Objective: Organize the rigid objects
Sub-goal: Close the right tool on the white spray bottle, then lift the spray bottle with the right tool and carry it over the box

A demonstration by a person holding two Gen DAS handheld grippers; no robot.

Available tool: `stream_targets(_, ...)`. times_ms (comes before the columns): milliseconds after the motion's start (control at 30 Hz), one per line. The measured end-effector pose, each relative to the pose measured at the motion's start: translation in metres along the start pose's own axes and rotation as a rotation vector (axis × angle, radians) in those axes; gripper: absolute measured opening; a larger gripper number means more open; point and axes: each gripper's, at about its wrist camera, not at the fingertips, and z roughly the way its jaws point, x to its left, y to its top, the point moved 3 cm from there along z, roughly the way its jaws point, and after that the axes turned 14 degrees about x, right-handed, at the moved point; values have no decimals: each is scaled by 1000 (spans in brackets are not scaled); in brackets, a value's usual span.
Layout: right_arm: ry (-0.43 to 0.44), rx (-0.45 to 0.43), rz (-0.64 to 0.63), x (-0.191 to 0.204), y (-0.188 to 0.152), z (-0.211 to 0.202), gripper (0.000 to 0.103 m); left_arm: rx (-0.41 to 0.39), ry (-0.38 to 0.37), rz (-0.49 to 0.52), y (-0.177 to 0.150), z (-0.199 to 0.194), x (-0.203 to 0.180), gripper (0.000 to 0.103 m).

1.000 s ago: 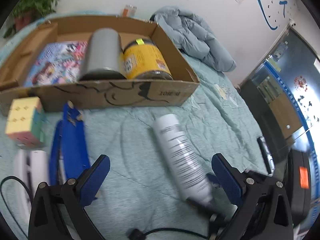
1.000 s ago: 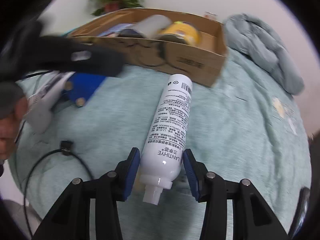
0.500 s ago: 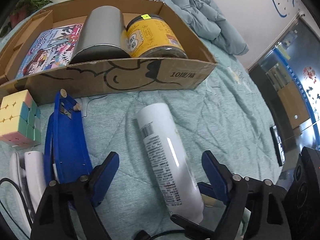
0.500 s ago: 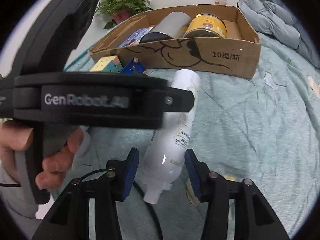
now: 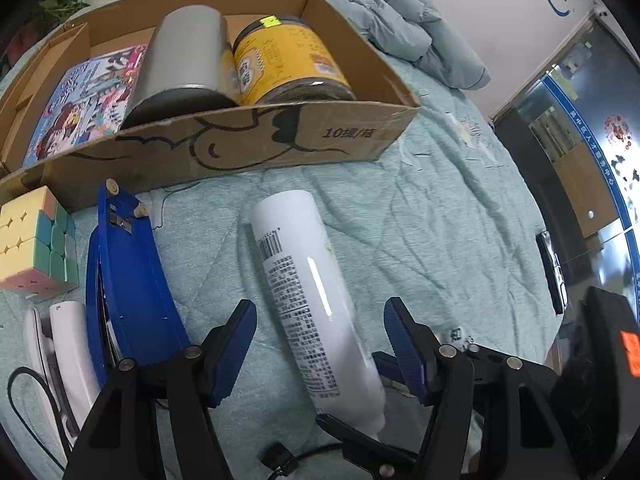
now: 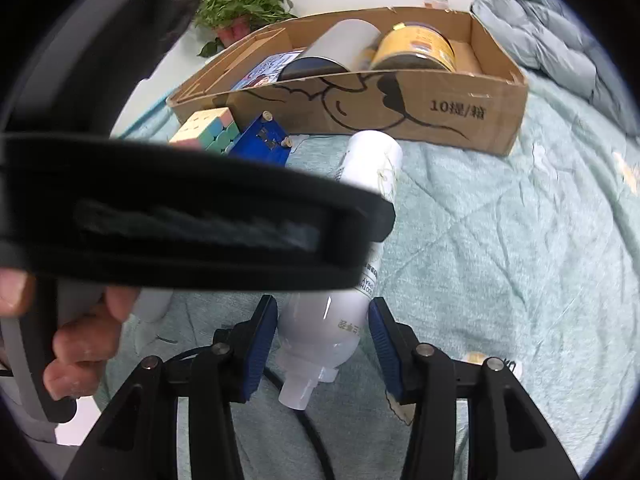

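On the pale green bedspread (image 5: pixel 420 240), just in front of the cardboard box (image 5: pixel 256 148), the white spray bottle (image 5: pixel 312 300) lies on its side with its base toward the box and its nozzle end toward both cameras. A second ago the left tool (image 5: pixel 316 336) stood wide with the bottle off to one side; its jaws have just been closing and now straddle the bottle's lower half, though a clear gap shows on each side, so the blue pads are not pressing yet. The right tool (image 6: pixel 323 338) sits around the neck end of the bottle (image 6: pixel 340 320) as it did before, its opening hardly changed; the left pad looks to be at the bottle's shoulder while a sliver of bedspread shows beside the right pad, so a firm hold cannot be told. Seen from the right wrist, the left tool's black body has swung across the view, held by a hand (image 6: pixel 76 332). My reading is that the bottle is being taken for a two-tool lift into the box, where the grey tin (image 5: pixel 180 60), yellow jar (image 5: pixel 284 64) and picture book (image 5: pixel 80 92) already lie. The pastel cube (image 5: pixel 32 248) and blue clamp (image 5: pixel 128 280) wait outside.
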Motion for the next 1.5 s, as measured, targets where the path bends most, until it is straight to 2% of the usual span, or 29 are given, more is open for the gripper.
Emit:
stream_targets(67, 29, 2, 18, -4, -3, -1, 46, -7, 0, 11, -1, -6, -4, 64)
stream_targets(167, 56, 14, 30, -10, -5, 1, 46, -11, -38, -4, 0, -10, -4, 64)
stream_targets(333, 97, 22, 38, -18, -5, 2, 46, 68, -38, -20, 5, 14, -4, 64)
stream_targets(467, 144, 21, 56, -36, 2, 6, 46, 97, -34, -51, 8, 24, 2, 57)
stream_targets(600, 139, 16, 43, -40, 1, 6, 46, 118, 1, -43, 7, 31, 3, 52)
stream_targets(833, 104, 5, 15, -35, -2, 7, 46, 90, -20, -56, 5, 32, 5, 50)
stream_targets(967, 108, -33, 11, -28, 1, -3, 46, 32, -42, -67, 4, 12, 6, 49)
stream_targets(1167, 71, -139, -41, -17, 18, -39, 46, -90, -33, -44, 17, -45, -2, 49)
stream_targets(1300, 30, -209, -76, -13, 40, -64, 46, -159, -24, -2, 35, -88, -10, 48)
stream_targets(1500, -18, -295, -101, -20, 80, -103, 46, -230, 3, 77, 80, -143, -30, 48)
